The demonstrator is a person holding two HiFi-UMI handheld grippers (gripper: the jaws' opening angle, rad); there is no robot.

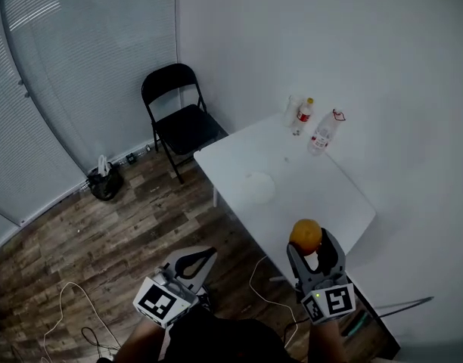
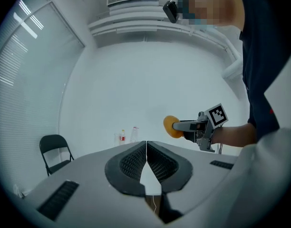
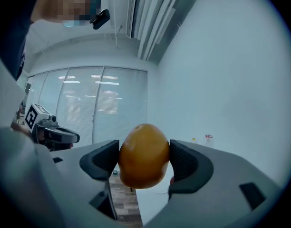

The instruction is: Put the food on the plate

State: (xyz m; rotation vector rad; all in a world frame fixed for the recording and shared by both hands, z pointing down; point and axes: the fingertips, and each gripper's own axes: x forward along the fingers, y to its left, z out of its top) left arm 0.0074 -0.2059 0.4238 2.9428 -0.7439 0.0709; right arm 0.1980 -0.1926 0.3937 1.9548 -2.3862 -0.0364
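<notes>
Our left gripper hangs low over the wood floor, off the left edge of the tabletop. Its two jaws are pressed together with nothing between them, and in the left gripper view we see the ribbed pads meet along one line.

Farther left, by the blinds, a small black bin stands on the floor with something white sticking out of it. A pale cable loops over the boards near the bottom left. A black folding chair stands against the wall, just beside the table's far left corner.

The white table runs along the wall to our right. A white plate lies flat and bare near the tabletop's left edge, about midway along it. At the far corner stand a bottle with a red label and, just beside it on the right, a clear bottle, both upright.

Our right gripper is held in the air at the near end of the tabletop. Its jaws are partly apart and clamped on an orange. The right gripper view shows one pad against each side of the fruit, which bulges above and below them. The orange is well apart from the plate, which lies beyond it and to its left.
</notes>
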